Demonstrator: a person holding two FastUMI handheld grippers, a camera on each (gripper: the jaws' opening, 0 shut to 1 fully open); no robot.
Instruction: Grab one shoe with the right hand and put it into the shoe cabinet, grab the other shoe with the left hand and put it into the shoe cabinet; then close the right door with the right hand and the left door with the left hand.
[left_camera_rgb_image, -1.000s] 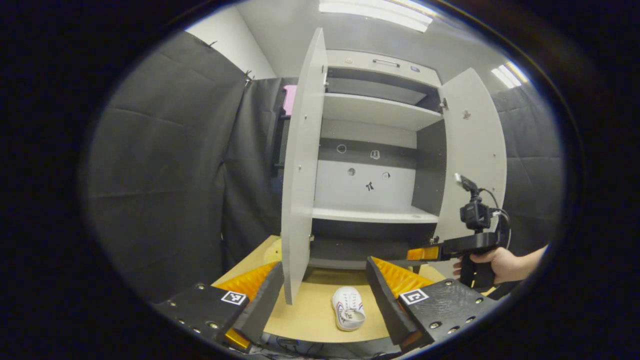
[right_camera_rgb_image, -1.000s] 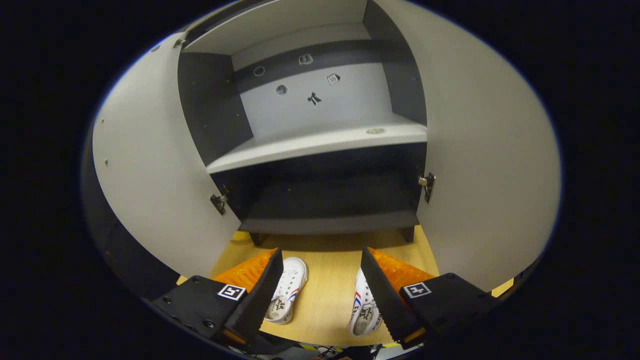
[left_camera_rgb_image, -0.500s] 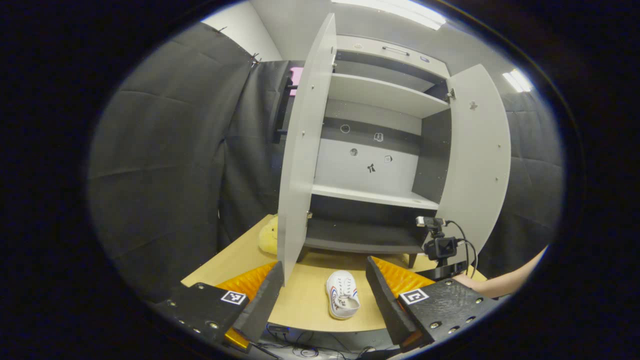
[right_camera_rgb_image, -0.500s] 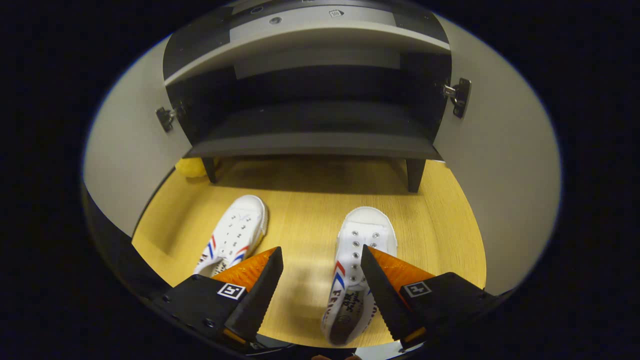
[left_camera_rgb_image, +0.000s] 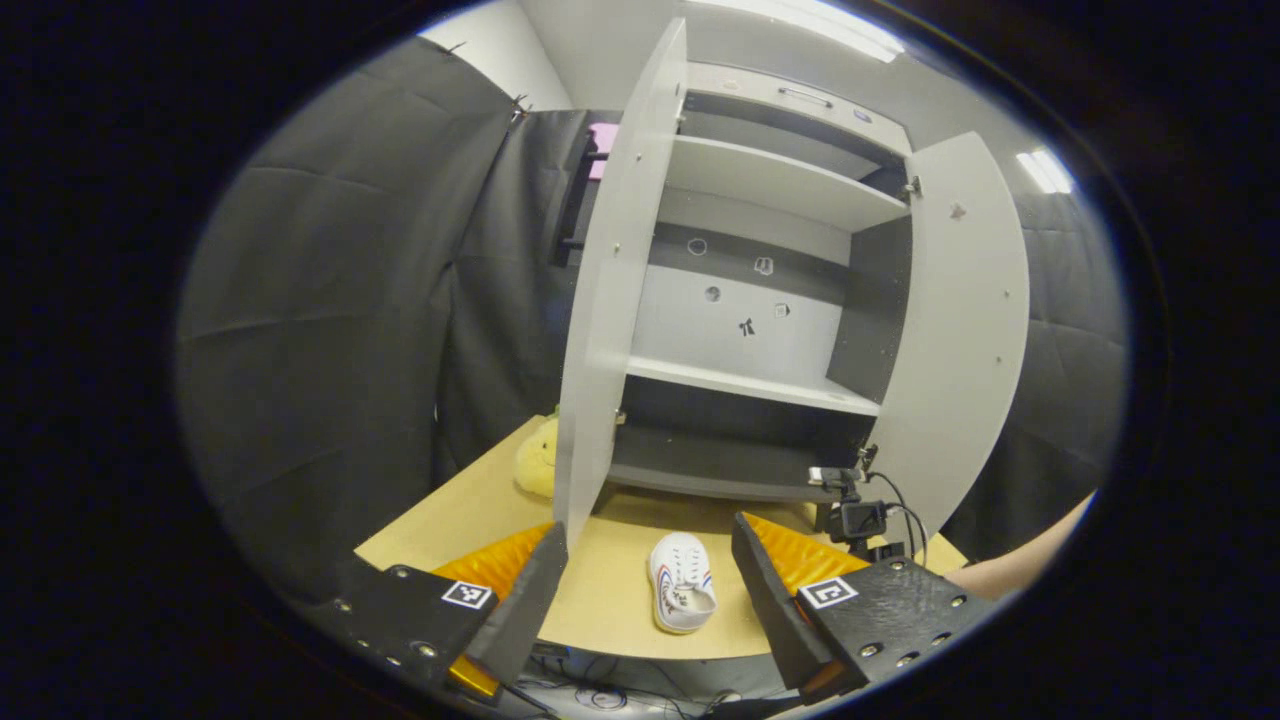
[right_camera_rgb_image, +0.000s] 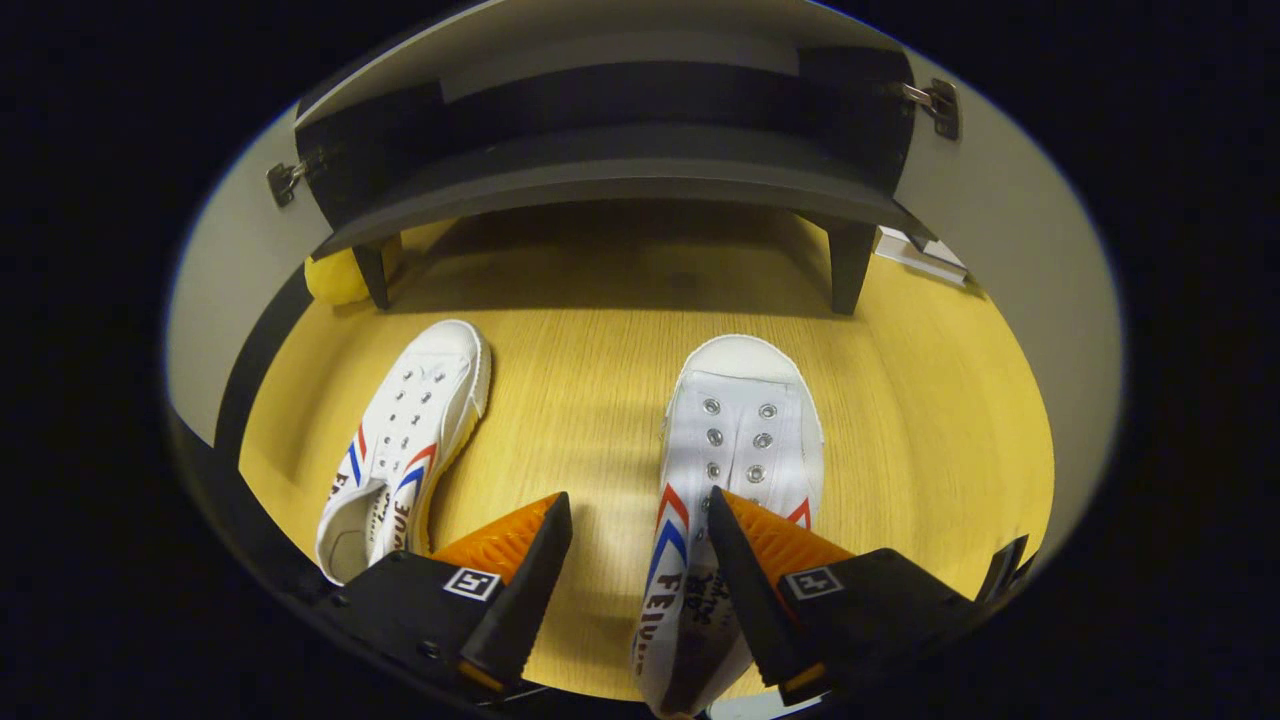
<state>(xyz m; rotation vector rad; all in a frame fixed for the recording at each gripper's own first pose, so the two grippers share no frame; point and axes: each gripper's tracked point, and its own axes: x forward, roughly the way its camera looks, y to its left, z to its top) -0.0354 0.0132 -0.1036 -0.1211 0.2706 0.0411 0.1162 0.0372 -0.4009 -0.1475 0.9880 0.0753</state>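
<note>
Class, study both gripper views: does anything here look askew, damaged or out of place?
Nothing is damaged or spilled. The left shoe lies slanted on the table, while the right shoe points straight at the cabinet. A yellow soft thing sits by the cabinet's leg, unrelated to shoes.

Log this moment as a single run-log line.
phase: reaching first shoe | right gripper: open, straddling right-hand white canvas shoe | left gripper: open, idle | grey shoe cabinet: both doors open | second white shoe: on wooden table
</note>
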